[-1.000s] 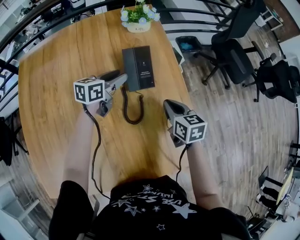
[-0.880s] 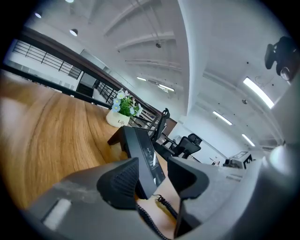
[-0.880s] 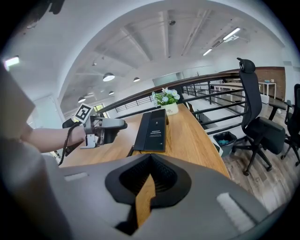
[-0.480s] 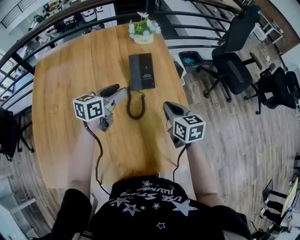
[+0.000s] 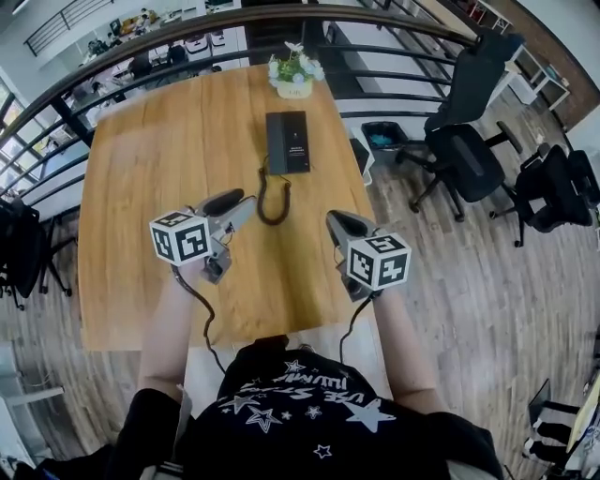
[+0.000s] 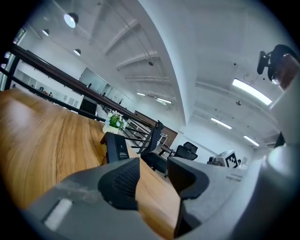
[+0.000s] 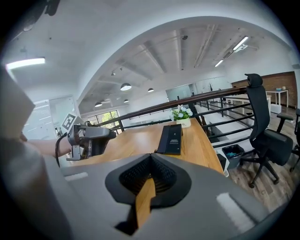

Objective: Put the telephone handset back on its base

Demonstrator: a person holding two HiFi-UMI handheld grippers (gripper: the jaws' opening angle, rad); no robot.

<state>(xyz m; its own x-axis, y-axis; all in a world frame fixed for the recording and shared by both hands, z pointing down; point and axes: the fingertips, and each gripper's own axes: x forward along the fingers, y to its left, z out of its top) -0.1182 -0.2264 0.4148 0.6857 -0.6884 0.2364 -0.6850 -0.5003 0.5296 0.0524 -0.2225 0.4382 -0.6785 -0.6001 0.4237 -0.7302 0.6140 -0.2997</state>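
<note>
The telephone base (image 5: 287, 142) is a flat black slab lying toward the far end of the wooden table (image 5: 141, 169). I cannot make out a separate handset on or beside it. Its coiled black cord (image 5: 273, 199) loops on the table just in front of it. My left gripper (image 5: 240, 201) hovers left of the cord, open, with only table showing between its jaws (image 6: 152, 176). My right gripper (image 5: 336, 222) hangs at the table's right edge, shut on nothing (image 7: 150, 164). The right gripper view shows the base (image 7: 170, 138) ahead and the left gripper (image 7: 105, 136) to its left.
A white pot of flowers (image 5: 293, 73) stands at the table's far end beyond the base. A black railing (image 5: 187, 28) runs behind the table. Office chairs (image 5: 464, 150) and a bin (image 5: 380, 136) stand on the wood floor to the right.
My left gripper has drawn back from the near left corner of the base toward me. The head view has pulled away, so the table looks smaller. The right gripper holds its place.
</note>
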